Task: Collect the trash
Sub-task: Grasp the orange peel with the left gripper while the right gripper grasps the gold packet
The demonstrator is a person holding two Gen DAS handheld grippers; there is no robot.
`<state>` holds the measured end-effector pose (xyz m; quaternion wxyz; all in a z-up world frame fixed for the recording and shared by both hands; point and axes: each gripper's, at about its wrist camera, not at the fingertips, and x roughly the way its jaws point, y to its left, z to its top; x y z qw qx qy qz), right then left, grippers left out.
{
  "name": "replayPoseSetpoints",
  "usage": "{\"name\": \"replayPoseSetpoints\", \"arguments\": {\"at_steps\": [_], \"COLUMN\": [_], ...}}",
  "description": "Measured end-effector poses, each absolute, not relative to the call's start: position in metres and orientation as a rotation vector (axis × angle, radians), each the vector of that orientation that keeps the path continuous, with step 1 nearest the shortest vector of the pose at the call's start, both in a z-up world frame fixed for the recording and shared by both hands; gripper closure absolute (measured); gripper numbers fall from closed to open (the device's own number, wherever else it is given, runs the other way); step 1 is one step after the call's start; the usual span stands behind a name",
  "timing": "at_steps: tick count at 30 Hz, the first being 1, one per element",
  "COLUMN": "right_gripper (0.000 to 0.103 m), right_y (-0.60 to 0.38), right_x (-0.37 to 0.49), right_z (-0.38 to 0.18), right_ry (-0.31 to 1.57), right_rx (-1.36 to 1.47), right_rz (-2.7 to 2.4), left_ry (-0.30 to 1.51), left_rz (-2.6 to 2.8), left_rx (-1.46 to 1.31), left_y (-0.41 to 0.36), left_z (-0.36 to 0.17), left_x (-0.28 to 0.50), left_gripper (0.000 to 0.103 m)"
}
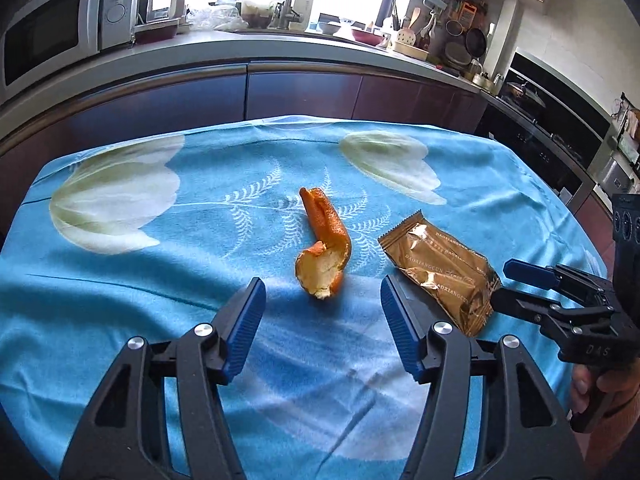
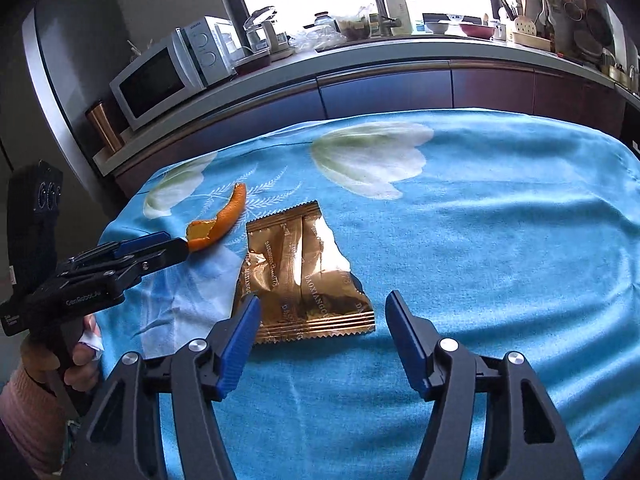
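Observation:
An orange peel (image 1: 324,248) lies on the blue flowered tablecloth (image 1: 160,288), just ahead of my open left gripper (image 1: 323,292). A gold-brown snack wrapper (image 1: 444,272) lies to its right. My right gripper (image 1: 500,284) comes in from the right, open, its jaws at the wrapper's near corner. In the right wrist view the wrapper (image 2: 304,272) lies flat just ahead of the open right gripper (image 2: 322,308), its near edge between the jaws. The peel (image 2: 224,220) lies left of it, with the left gripper (image 2: 176,244) open beside it.
The table's far edge faces dark kitchen cabinets (image 1: 248,92). A counter behind holds a microwave (image 2: 160,80), a tap and dishes. A stove (image 1: 552,120) stands at the right.

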<state>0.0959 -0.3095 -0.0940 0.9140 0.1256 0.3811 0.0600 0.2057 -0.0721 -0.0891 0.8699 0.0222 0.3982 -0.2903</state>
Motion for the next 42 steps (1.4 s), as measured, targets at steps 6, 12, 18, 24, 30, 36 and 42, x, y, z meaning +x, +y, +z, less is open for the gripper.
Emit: {"name": "replayPoseSetpoints", "arguments": {"at_steps": [6, 12, 18, 24, 30, 36, 42], "right_gripper": [0.035, 0.04, 0.077, 0.1, 0.101, 0.102, 0.102], "right_y": [-0.307, -0.298, -0.295, -0.296, -0.294, -0.287, -0.277], "right_x": [0.103, 0.107, 0.106, 0.104, 0.097, 0.089, 0.084], "right_z": [-0.1, -0.099, -0.099, -0.1, -0.089, -0.072, -0.061], "right_ry": [0.805, 0.818, 0.824, 0.822, 0.778, 0.725, 0.693], "right_rx": [0.26, 0.219, 0.188, 0.219, 0.257, 0.259, 0.266], "right_rz": [0.136, 0.148, 0.149, 0.179, 0.227, 0.268, 0.314], "left_ry": [0.869, 0.894, 0.88, 0.837, 0.814, 0.772, 0.744], "left_rz": [-0.617, -0.627, -0.614, -0.601, -0.587, -0.566, -0.546], "left_rx": [0.07, 0.053, 0.041, 0.043, 0.025, -0.023, -0.072], "left_y": [-0.085, -0.087, -0.083, -0.075, -0.056, -0.026, 0.012], "left_z": [-0.097, -0.101, -0.099, -0.091, -0.085, -0.07, -0.059], "left_x": [0.217, 0.22, 0.215, 0.202, 0.188, 0.171, 0.153], "left_gripper": [0.062, 0.084, 0.088, 0.09, 0.091, 0.092, 0.092]}}
